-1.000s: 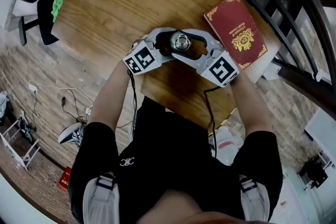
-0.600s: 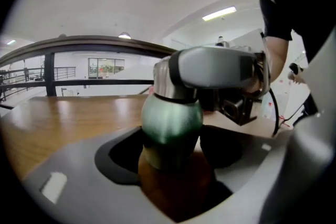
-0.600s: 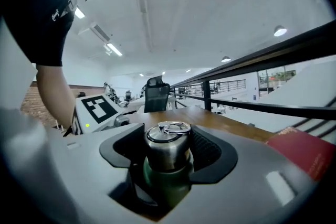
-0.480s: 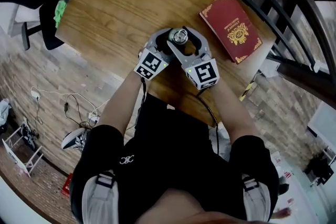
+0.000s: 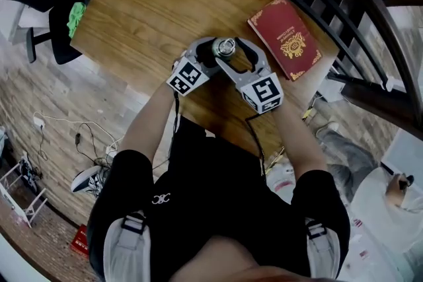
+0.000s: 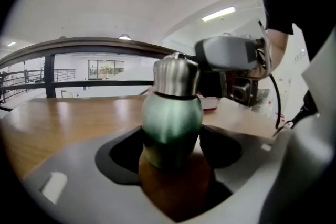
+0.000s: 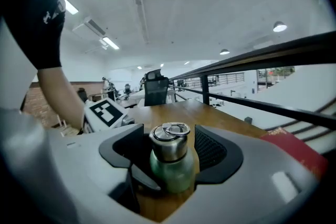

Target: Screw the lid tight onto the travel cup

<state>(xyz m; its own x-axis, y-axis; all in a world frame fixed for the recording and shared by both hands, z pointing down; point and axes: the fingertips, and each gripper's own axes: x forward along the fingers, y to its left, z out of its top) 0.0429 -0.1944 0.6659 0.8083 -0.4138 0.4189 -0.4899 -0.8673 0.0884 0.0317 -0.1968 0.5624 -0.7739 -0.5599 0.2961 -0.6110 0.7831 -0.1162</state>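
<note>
Travel cup [image 5: 223, 48] stands upright on the wood table [image 5: 152, 3], left of the red book [image 5: 284, 38] and clear of it, with bare wood between. Both tools meet on the cup from the person's side, so both sit left of the book too. Left claw [image 6: 172, 147] is clenched low on the cup's green body. The dark pads [image 6: 126, 152] press in from either side, and the steel neck and top rise above them. Right claw [image 7: 169, 157] is clenched higher up, around the steel lid [image 7: 169, 145]. Its ribbed pads [image 7: 210, 150] bracket the lid closely, and the lower tip of one jaw overlaps the green shoulder. The lid sits on the cup and looks level, with its ring handle lying flat on top. No view shows the thread seam well enough to say how far it is seated. Seen from the head view, the marker cube [image 5: 187, 78] of the left tool is further from the book than the cup. The right tool's cube [image 5: 263, 92] is below the book, nearer the person. From the right gripper view, the book shows as a red corner at the lower right, beyond the right-hand jaw.
</note>
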